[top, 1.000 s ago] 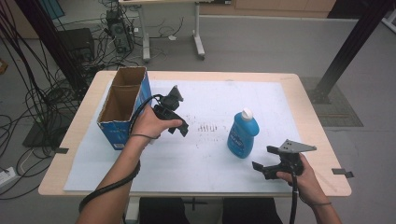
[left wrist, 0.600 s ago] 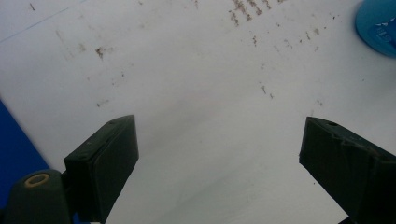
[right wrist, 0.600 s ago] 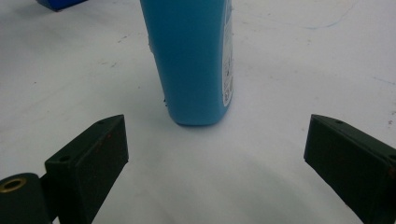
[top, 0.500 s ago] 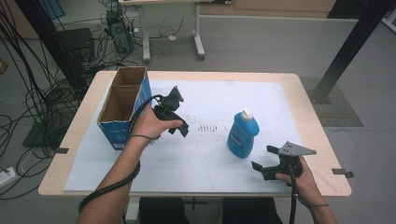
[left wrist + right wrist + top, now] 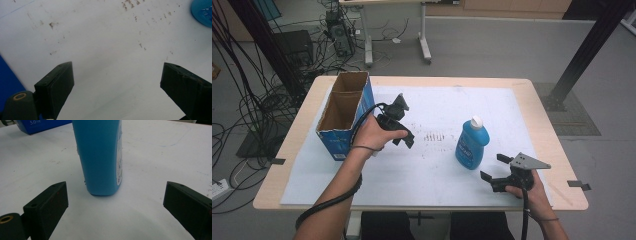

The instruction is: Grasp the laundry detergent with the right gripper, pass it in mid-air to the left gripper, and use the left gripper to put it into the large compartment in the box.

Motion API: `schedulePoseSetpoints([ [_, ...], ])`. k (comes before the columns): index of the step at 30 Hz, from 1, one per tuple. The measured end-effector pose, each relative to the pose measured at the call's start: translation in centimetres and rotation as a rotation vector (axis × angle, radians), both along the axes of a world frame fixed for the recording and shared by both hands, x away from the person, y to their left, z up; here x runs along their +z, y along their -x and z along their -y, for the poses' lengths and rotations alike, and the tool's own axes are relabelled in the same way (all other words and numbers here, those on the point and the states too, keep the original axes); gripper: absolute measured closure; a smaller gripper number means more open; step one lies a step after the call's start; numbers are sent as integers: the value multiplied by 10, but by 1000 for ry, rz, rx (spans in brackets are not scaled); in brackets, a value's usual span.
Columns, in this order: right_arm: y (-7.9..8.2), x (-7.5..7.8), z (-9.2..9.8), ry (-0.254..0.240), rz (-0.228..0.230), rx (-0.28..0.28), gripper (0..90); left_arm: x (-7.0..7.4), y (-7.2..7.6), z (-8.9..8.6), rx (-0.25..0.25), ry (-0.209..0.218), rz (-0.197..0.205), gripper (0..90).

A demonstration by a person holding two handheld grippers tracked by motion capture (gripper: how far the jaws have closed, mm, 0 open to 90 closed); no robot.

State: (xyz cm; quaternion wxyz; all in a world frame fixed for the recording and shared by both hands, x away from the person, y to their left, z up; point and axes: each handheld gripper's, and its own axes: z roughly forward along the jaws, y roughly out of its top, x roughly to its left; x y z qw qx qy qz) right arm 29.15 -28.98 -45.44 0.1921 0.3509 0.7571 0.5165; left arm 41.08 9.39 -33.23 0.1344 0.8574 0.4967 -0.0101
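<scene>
Bottle position: the blue bottle (image 5: 472, 144) stood upright on the white sheet (image 5: 432, 170), right of centre, white cap up, touching neither gripper.
Right gripper: the right gripper (image 5: 115, 202) lay low near the table's front edge, aimed at the bottle's base; jaws wide apart, nothing between them, bottle just ahead of the tips.
Left gripper: the left gripper (image 5: 117, 82) was held above the sheet beside the cardboard box (image 5: 344, 112); jaws apart and empty, pointing down at bare, speckled sheet.
Step judged: approach of the right gripper for a grasp on the bottle.
Risk 1: a low grip near the base could let the tall bottle tip forward when lifted, most of its body lying above the pads.
Risk 2: one jaw meeting the bottle first would likely push or topple it instead of enclosing it.
Risk 3: the smooth plastic wall and label may slip under a light squeeze.
Risk 4: the box stood well apart; a carry toward it could catch the box's rim.
</scene>
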Motion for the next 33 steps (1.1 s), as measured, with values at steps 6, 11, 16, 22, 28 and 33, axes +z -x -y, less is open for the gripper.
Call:
schedulePoseSetpoints([
  [6, 1, -3, 0, -15, 12, 3, 54, 0, 0, -1, 0, -3, -3, 121],
  [11, 1, -5, 0, -30, 19, 0, 54, 0, -1, -1, -2, -4, -3, 121],
  [16, 1, -7, 0, -37, 23, -1, 54, 0, -1, 0, -3, -6, -5, 121],
  [22, 2, -10, -1, -35, 36, -6, 54, 1, 0, 1, -9, -3, -4, 120],
  [28, 2, -10, -2, -28, 38, -6, 53, 2, 0, 2, -8, -1, -3, 120],
  [33, 1, -10, -6, -17, 49, 0, 53, 2, 1, 2, -9, -1, -1, 120],
])
